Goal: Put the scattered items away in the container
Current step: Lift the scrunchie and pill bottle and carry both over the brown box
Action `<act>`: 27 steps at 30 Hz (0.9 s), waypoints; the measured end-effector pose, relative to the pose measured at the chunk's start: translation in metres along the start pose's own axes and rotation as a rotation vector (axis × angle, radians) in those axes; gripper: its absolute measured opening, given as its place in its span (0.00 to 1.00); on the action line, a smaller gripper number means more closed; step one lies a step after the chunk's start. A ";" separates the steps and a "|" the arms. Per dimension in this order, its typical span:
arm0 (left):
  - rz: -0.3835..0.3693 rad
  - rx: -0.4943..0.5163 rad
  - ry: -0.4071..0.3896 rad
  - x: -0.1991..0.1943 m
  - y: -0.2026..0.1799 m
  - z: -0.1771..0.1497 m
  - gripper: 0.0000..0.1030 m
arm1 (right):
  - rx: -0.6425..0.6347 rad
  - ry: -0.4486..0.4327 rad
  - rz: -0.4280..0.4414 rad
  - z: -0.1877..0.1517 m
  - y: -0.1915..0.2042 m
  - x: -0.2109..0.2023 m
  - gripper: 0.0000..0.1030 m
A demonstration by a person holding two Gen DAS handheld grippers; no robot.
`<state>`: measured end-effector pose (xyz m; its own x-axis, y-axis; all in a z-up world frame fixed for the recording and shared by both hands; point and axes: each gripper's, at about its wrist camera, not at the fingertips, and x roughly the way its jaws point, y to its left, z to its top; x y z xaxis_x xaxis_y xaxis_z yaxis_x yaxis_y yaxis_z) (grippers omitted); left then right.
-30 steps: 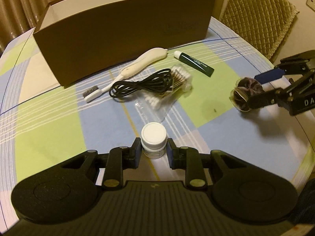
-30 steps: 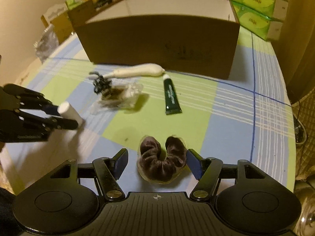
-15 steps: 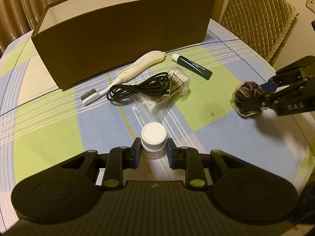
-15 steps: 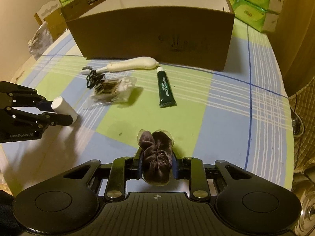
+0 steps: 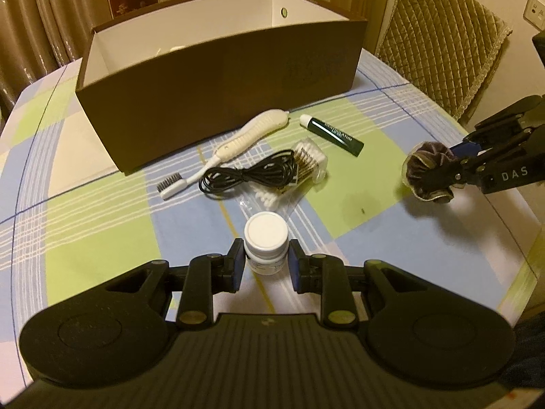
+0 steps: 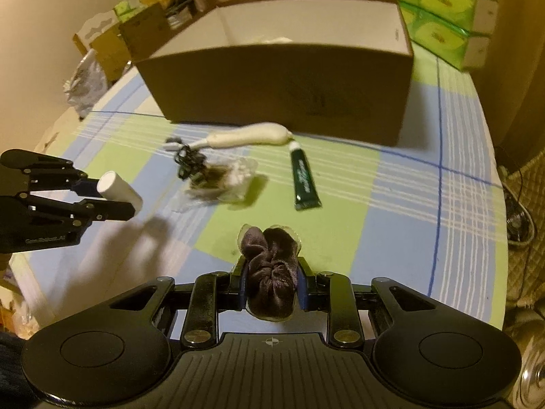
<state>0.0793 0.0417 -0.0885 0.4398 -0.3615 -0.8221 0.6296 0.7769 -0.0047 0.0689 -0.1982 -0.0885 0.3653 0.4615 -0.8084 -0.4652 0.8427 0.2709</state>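
The left gripper (image 5: 266, 266) pinched a small white bottle (image 5: 266, 242); the right gripper (image 6: 270, 284), jaws just closed, squeezed a dark scrunchie (image 6: 269, 272), apparently lifted; the brown box (image 5: 218, 78) stood beyond both.

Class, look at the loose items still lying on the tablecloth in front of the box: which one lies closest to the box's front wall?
The white electric toothbrush: its thick handle end nearly reaches the brown box, while the green tube, black cable and cotton swab bag lie further out.

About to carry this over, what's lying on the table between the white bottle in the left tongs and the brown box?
In the left wrist view, a bag of cotton swabs, a coiled black cable and a white toothbrush lie between the white bottle and the brown box.
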 end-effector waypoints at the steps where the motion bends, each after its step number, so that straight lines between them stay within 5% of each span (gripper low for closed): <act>1: 0.000 0.001 -0.006 -0.003 0.000 0.001 0.21 | -0.004 -0.005 0.008 0.002 0.001 -0.002 0.24; 14: 0.001 -0.001 -0.088 -0.034 0.006 0.024 0.21 | -0.060 -0.107 0.046 0.042 0.005 -0.026 0.24; 27: 0.052 0.053 -0.214 -0.053 0.040 0.090 0.21 | -0.177 -0.247 -0.024 0.137 -0.013 -0.044 0.24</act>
<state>0.1390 0.0459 0.0063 0.5946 -0.4273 -0.6811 0.6330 0.7711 0.0688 0.1688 -0.1915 0.0151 0.5529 0.5134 -0.6563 -0.5795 0.8029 0.1399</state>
